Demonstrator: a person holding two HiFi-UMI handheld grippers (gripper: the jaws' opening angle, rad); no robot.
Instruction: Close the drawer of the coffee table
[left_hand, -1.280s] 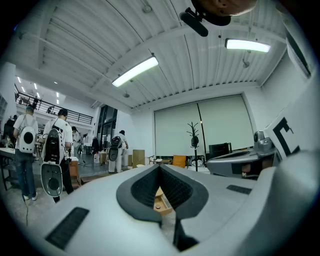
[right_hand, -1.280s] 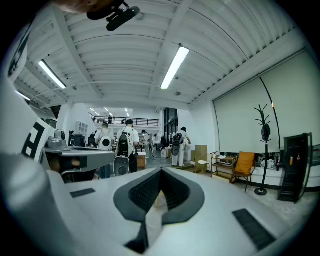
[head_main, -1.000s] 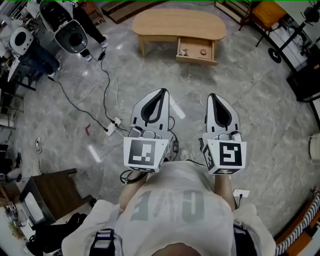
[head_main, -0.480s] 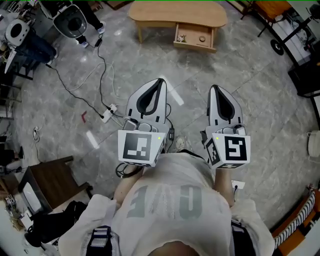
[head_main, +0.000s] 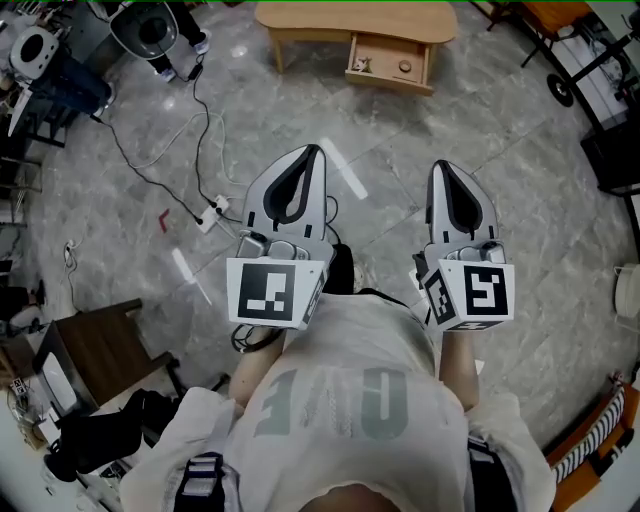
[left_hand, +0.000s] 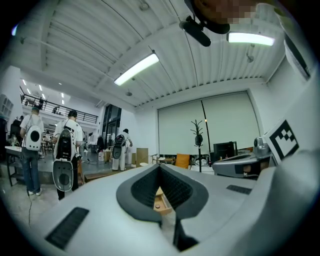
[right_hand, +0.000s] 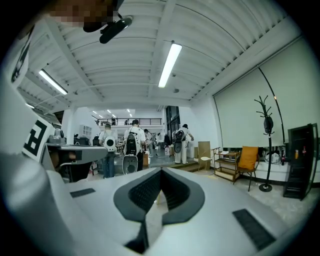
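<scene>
Nothing done yet: the oval light-wood coffee table (head_main: 300, 20) has its shallow wooden drawer (head_main: 388, 75) pulled out, well apart from my left gripper (head_main: 313, 152) and right gripper (head_main: 443, 167), both closed and empty.

From the head we look steeply down on the left gripper (head_main: 313, 150), the right gripper (head_main: 443, 166) and the floor (head_main: 540, 200); the coffee table (head_main: 300, 15) lies far off at the top edge. Each gripper view looks level along its own jaws across the hall. The head view and the left gripper view share the open drawer (head_main: 390, 62), distant in both.
</scene>
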